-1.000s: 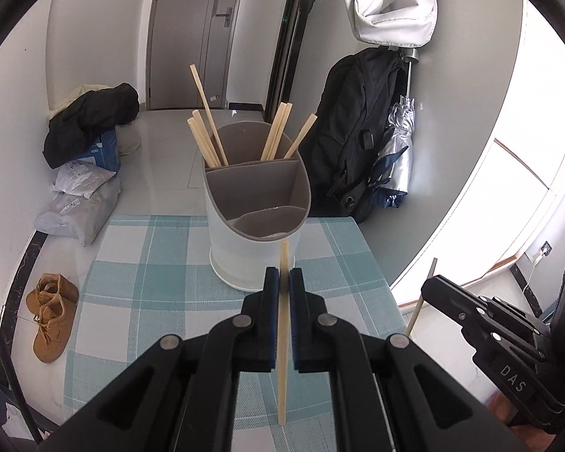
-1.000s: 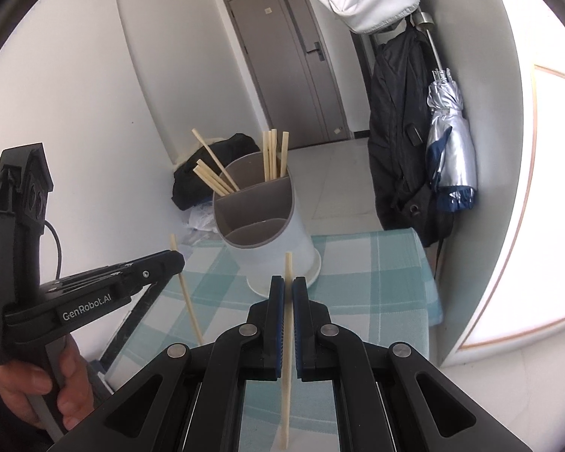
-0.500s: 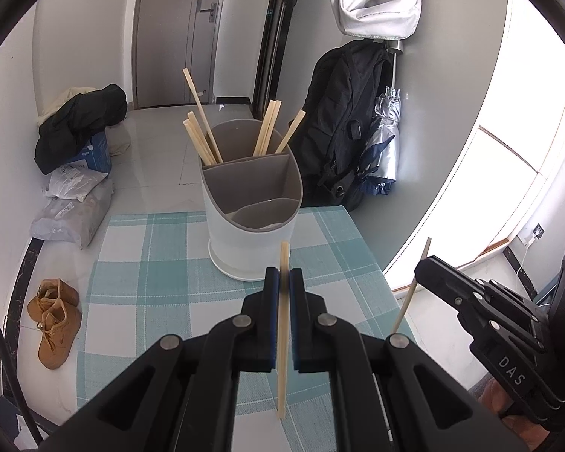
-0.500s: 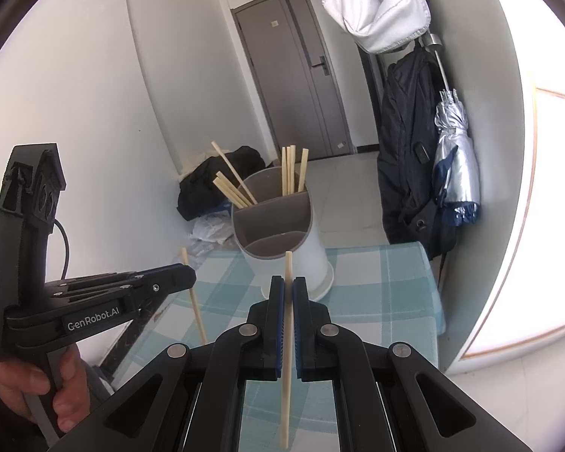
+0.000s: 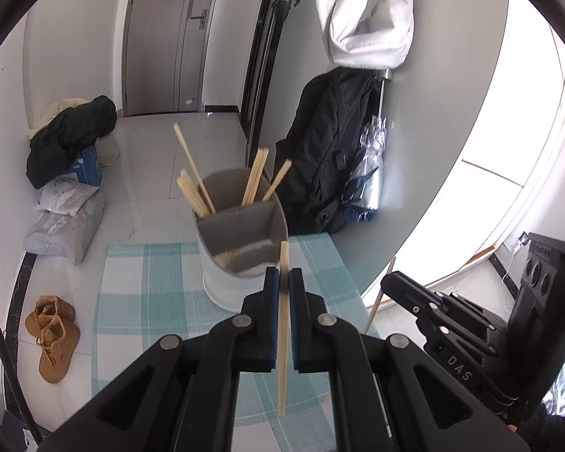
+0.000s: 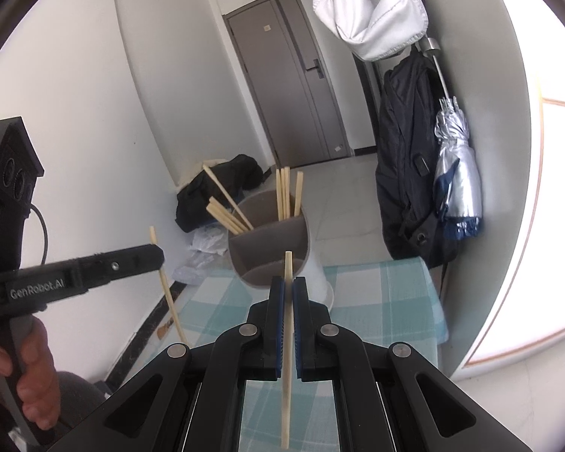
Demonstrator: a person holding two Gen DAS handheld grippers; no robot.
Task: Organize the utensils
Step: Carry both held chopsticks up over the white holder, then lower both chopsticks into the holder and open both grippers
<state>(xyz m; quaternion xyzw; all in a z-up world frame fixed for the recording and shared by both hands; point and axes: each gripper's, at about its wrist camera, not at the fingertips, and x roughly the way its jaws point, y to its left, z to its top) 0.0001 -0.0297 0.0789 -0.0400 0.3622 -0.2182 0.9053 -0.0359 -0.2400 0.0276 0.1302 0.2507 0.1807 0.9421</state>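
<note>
Pale matt wooden chopsticks (image 5: 193,173); smooth grey-and-white plastic holder (image 5: 241,241); woven checked cloth (image 5: 150,293); glossy floor tiles (image 5: 150,158); matt black plastic grippers (image 5: 281,290).

White oval plastic utensil holder with grey divided insert (image 5: 241,241) stands upright on the checked cloth. Pale wooden chopsticks (image 5: 192,177) lean in its rear compartment. Two more single pale wooden chopsticks (image 5: 282,324) (image 6: 287,350) are held roughly upright, near the holder.

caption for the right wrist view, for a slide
Right gripper clamps a chopstick upright before the divided utensil holder on the checked tablecloth.
</note>
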